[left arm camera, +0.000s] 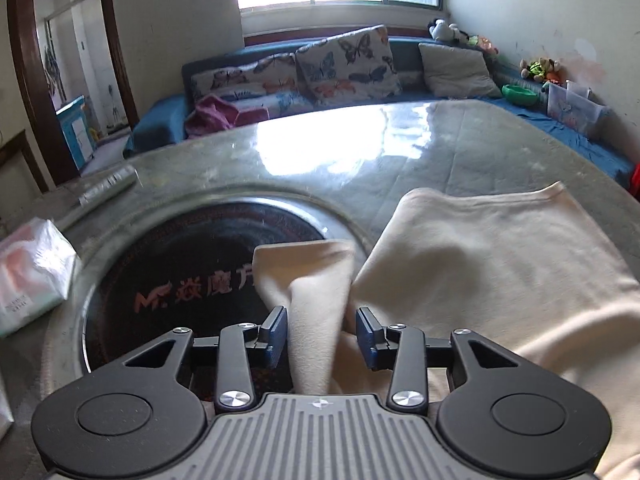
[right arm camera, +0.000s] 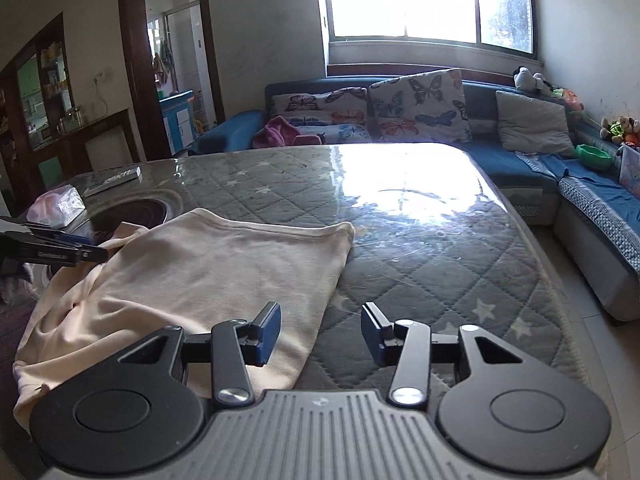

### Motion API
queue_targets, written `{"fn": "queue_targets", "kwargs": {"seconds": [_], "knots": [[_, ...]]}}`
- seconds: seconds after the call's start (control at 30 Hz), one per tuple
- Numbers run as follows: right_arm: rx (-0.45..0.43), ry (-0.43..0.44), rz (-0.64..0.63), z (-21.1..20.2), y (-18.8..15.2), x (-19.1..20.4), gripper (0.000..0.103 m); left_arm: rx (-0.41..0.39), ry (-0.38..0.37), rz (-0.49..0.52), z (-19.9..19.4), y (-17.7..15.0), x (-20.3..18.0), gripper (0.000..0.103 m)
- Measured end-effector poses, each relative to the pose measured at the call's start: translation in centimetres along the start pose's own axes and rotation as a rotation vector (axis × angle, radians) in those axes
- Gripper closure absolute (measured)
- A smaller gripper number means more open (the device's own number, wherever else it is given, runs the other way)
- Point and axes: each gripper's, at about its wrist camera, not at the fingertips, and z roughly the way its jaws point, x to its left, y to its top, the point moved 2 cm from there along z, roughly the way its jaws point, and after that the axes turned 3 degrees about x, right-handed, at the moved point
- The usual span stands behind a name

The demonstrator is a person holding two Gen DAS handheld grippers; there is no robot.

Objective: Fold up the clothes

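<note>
A cream garment (right arm camera: pixel 208 272) lies partly folded on the glass-topped table (right arm camera: pixel 420 240). In the left wrist view a sleeve-like flap of the cream garment (left arm camera: pixel 316 288) passes between the open fingers of my left gripper (left arm camera: pixel 321 338), with gaps on both sides. The garment's main body (left arm camera: pixel 500 264) spreads to the right. In the right wrist view my right gripper (right arm camera: pixel 320 336) is open and empty, hovering over the garment's right edge. The left gripper (right arm camera: pixel 80 250) shows at the far left by the garment's corner.
A round dark inset cooktop (left arm camera: pixel 192 280) sits in the table left of the garment. A tissue pack (left arm camera: pixel 28 276) and a remote (left arm camera: pixel 108 186) lie at the table's left. A blue sofa (right arm camera: pixel 520 152) with cushions stands behind and to the right.
</note>
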Motion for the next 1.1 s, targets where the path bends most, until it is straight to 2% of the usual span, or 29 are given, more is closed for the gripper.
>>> {"fn": "queue_targets", "kwargs": {"seconds": [0.07,0.17,0.4,0.5,0.67,0.77,0.9,1.0,1.1], "knots": [[0.007,0.000,-0.003,0.3,0.0,0.1,0.058,-0.005,0.000,-0.028,0.2,-0.4,0.8,0.089],[0.011,-0.005,-0.004,0.4,0.2,0.1,0.058,-0.030,0.006,-0.122,-0.8,-1.0,3.0,0.095],[0.012,-0.003,-0.018,0.6,0.5,0.2,0.058,-0.094,0.061,-0.320,-5.1,-3.4,8.4,0.096],[0.013,0.002,-0.023,0.7,0.7,0.3,0.058,-0.081,0.095,-0.384,-6.4,-5.3,10.0,0.095],[0.030,0.016,-0.027,1.2,0.8,0.4,0.058,-0.004,0.175,-0.405,-6.9,-8.6,11.8,0.091],[0.038,0.021,-0.031,1.4,0.8,0.5,0.058,0.000,0.210,-0.441,-7.4,-9.3,13.1,0.089],[0.039,0.023,-0.035,1.6,1.1,0.5,0.058,-0.014,0.243,-0.440,-8.1,-8.7,13.2,0.088],[0.045,0.021,-0.031,2.2,1.5,0.2,0.058,-0.036,0.235,-0.423,-8.3,-7.6,12.5,0.088],[0.056,0.028,-0.021,3.0,2.0,-0.2,0.058,-0.036,0.159,-0.393,-7.4,-5.9,10.7,0.088]]}}
